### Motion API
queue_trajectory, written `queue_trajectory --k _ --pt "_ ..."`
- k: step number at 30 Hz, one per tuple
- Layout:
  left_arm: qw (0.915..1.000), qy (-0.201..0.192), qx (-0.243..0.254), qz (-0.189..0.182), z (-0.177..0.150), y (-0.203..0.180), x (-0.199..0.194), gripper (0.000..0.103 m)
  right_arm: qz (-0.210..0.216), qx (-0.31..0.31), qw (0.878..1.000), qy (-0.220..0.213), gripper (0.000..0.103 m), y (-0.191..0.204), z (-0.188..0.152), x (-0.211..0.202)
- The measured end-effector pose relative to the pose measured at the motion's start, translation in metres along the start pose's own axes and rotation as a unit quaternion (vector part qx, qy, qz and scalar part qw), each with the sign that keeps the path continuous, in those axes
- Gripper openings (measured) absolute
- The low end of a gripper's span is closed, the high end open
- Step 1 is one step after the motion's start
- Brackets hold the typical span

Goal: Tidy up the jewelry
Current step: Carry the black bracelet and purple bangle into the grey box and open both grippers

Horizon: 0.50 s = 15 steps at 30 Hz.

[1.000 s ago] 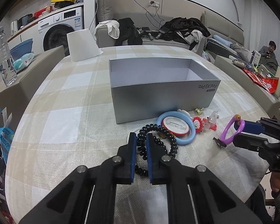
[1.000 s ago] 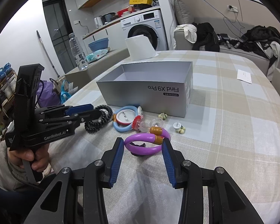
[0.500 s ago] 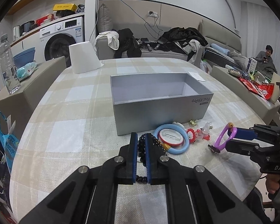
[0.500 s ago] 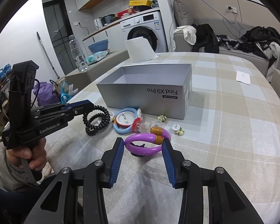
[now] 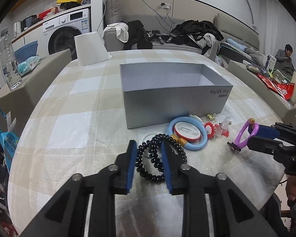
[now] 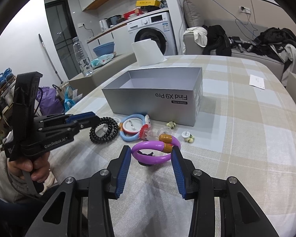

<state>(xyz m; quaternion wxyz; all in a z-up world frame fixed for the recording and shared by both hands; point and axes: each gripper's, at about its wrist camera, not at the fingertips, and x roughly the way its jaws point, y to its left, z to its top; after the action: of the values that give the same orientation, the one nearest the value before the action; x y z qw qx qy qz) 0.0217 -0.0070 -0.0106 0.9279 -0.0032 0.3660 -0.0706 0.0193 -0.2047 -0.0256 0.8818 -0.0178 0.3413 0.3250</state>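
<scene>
A black beaded bracelet (image 5: 159,158), wound in a double coil of glossy round beads, is seen lying on the checked tablecloth (image 5: 73,118) near the table's front edge. The left gripper (image 5: 149,154) is set over it; the jaws are opening, with one side of the coil between the blue pads and not pressed. A purple bangle (image 6: 155,151) with an orange-gold bead is spanned by the right gripper (image 6: 152,159), both pads appearing to touch its rim. A light blue ring (image 5: 187,133) around a red-and-white disc is noted just beside the bracelet. The grey box (image 5: 175,92), lidless, stands behind the jewelry toward the table's middle; nothing is seen in the visible part of its interior.
</scene>
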Motion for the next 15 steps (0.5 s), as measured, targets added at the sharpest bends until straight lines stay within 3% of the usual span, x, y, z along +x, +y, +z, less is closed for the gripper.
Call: queue_trajectory --k 1,3,6,8,9,12,15 --pt "1.0000 -0.001 0.000 -0.001 -0.0002 -0.0002 -0.0010 0.037 0.000 0.000 1.000 0.000 0.040 0.0000 -0.0001 0.0001" --pt "0.9999 -0.004 -0.001 -0.010 -0.0008 -0.0006 -0.0031 0.043 0.000 0.000 1.000 0.000 0.040 0.0000 0.0002 -0.0001" --pt "0.9998 0.003 -0.001 -0.019 -0.0022 -0.0016 -0.0005 0.042 0.001 0.000 1.000 0.001 0.040 0.0000 0.0002 0.0000" --pt "0.9998 0.009 -0.001 -0.016 -0.0024 -0.0015 0.0025 0.031 0.001 -0.001 1.000 0.001 0.040 -0.0001 0.0000 0.0000" --pt "0.9998 0.014 0.000 -0.012 -0.0024 -0.0012 0.0047 0.014 0.002 -0.001 1.000 0.001 0.040 -0.0003 -0.0002 -0.0003" --pt "0.9999 0.011 -0.003 -0.011 -0.0014 0.0006 0.0040 0.005 0.002 0.000 1.000 0.002 0.040 -0.0005 -0.0001 -0.0003" --pt "0.9999 -0.002 -0.004 -0.015 0.0001 0.0004 -0.0027 0.005 0.002 0.002 1.000 0.003 0.040 -0.0006 -0.0002 -0.0004"
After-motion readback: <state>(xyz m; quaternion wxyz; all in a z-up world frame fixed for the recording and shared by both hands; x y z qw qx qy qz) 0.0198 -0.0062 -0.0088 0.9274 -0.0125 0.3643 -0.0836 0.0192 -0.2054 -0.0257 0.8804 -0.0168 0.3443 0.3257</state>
